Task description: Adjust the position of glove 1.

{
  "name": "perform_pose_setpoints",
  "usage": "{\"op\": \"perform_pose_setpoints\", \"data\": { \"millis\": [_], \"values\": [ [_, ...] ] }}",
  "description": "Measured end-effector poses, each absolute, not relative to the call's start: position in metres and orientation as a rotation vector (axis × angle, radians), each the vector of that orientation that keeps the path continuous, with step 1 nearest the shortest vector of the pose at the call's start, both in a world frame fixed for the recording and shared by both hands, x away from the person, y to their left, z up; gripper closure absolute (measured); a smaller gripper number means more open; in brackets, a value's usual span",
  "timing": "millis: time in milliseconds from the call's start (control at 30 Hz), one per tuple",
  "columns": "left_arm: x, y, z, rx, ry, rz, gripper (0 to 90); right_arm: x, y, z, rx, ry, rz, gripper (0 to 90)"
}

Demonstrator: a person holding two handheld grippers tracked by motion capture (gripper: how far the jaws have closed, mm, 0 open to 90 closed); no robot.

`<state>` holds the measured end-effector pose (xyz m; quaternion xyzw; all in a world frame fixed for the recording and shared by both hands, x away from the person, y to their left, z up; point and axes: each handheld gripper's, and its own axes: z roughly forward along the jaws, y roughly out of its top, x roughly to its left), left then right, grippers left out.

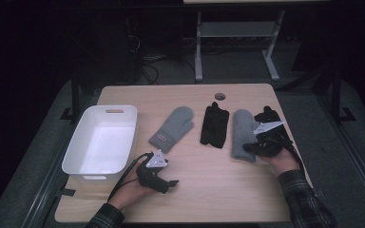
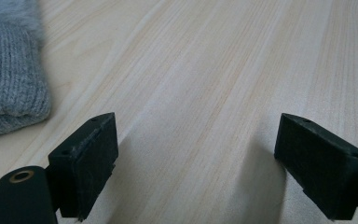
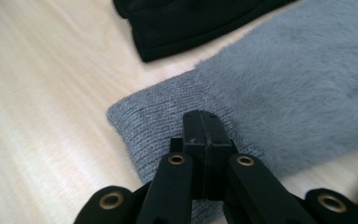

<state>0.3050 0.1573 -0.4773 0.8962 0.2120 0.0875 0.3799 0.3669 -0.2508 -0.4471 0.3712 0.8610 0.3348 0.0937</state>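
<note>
A white plastic bin (image 1: 102, 142) stood at the left end of the wooden bench (image 1: 218, 190), open side up, with a slot handle cut into its far wall. Just to the right of the bin a grey mitten (image 1: 172, 128) lay flat and slanted, its cuff with a small label nearest the bin and its thumb pointing away from it. Farther right of the bin, beyond that mitten, a pair of black gloves (image 1: 215, 125) lay stacked lengthwise. A round cable hole (image 1: 220, 96) pierced the bench top behind the gloves. Well behind the bin, on the dark floor, stood the grey legs of another table (image 1: 237, 33).
</note>
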Motion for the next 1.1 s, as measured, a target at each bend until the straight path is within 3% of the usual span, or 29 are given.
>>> {"op": "perform_pose_setpoints", "data": {
  "millis": [1100],
  "values": [
    [0.305,0.157,-0.478,2.285,0.542,0.228,12.4,0.288,-0.222,-0.441,0.912,2.702,1.001,90.0]
  ]
}}
